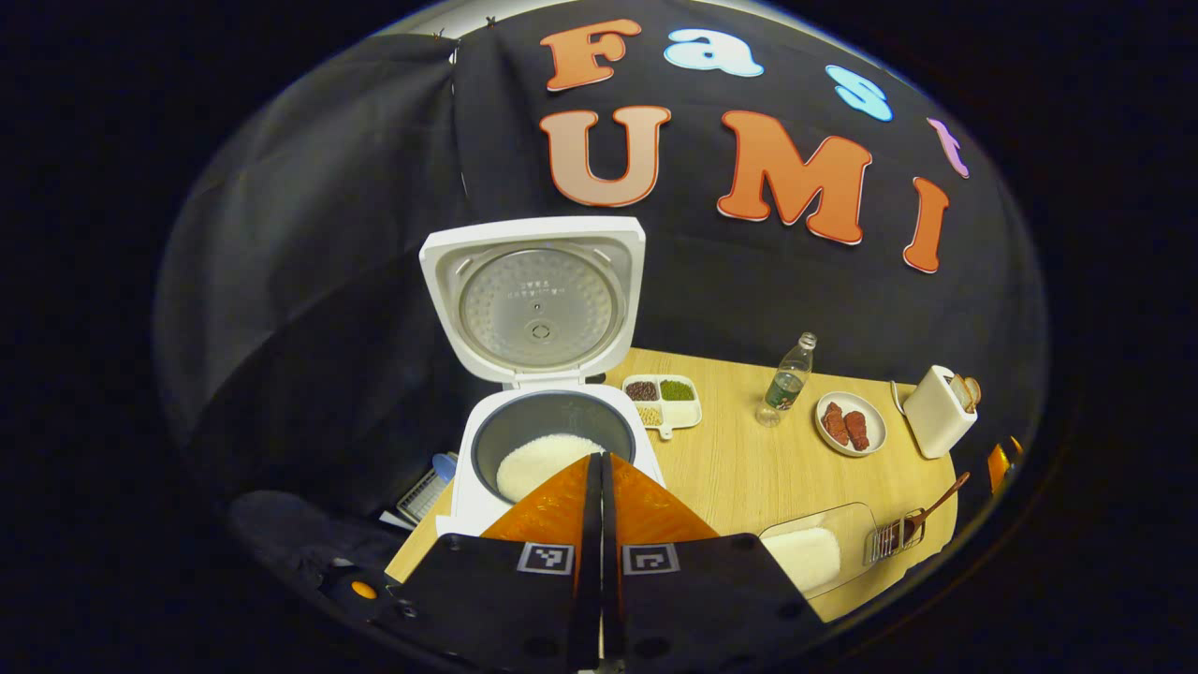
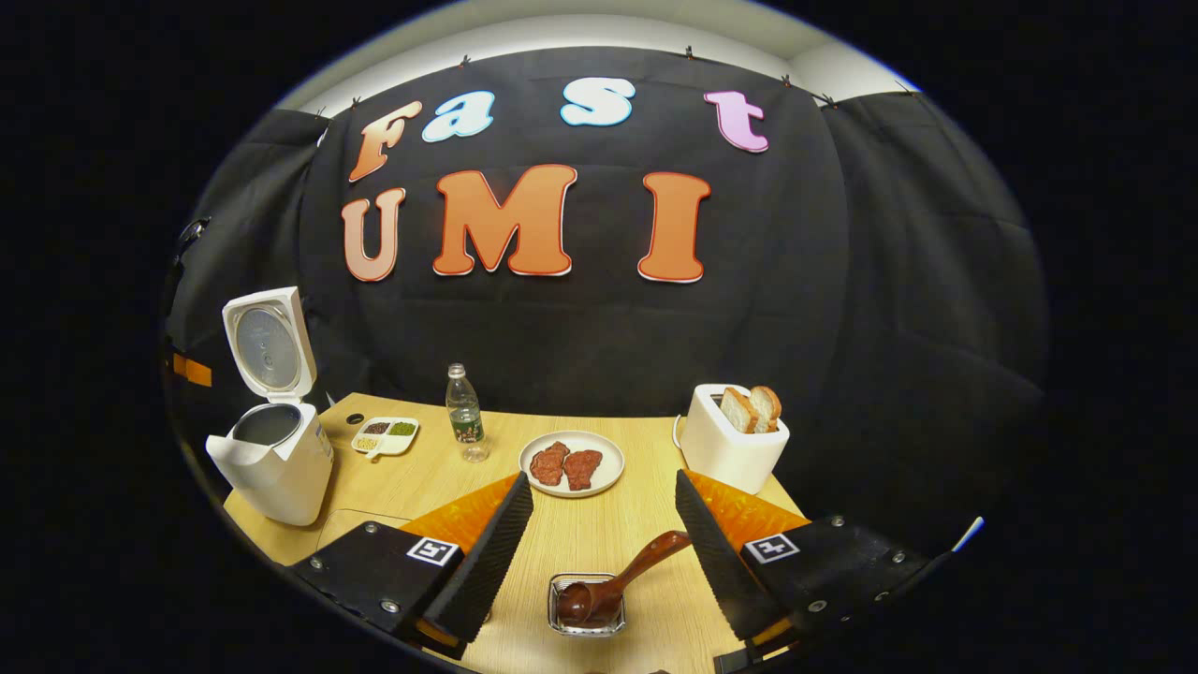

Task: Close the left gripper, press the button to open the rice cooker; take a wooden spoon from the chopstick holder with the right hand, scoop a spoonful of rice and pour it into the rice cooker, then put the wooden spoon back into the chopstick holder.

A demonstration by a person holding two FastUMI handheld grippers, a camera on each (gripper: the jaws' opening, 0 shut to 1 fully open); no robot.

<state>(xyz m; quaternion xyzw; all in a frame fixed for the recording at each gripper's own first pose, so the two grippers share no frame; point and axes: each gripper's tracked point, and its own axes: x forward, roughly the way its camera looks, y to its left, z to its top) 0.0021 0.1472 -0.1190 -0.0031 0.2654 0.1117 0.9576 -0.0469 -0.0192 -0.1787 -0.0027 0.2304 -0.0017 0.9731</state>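
Now your right gripper (image 2: 604, 534) jaws wide, wooden spoon (image 2: 613, 580) dead ahead between them, handle leaning right; left gripper (image 1: 600, 487) jaws closed, empty.

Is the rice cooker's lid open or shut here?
Open. The white rice cooker's hinged lid stands upright, exposing the inner pot with white rice inside.

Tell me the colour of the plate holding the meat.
White plate, best seen in the right gripper view.

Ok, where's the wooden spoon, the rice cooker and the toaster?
wooden spoon (image 2: 625, 576): right gripper view, on its handle.
rice cooker (image 1: 533, 309): left gripper view, on its open lid.
toaster (image 2: 730, 454): right gripper view, on its front wall.
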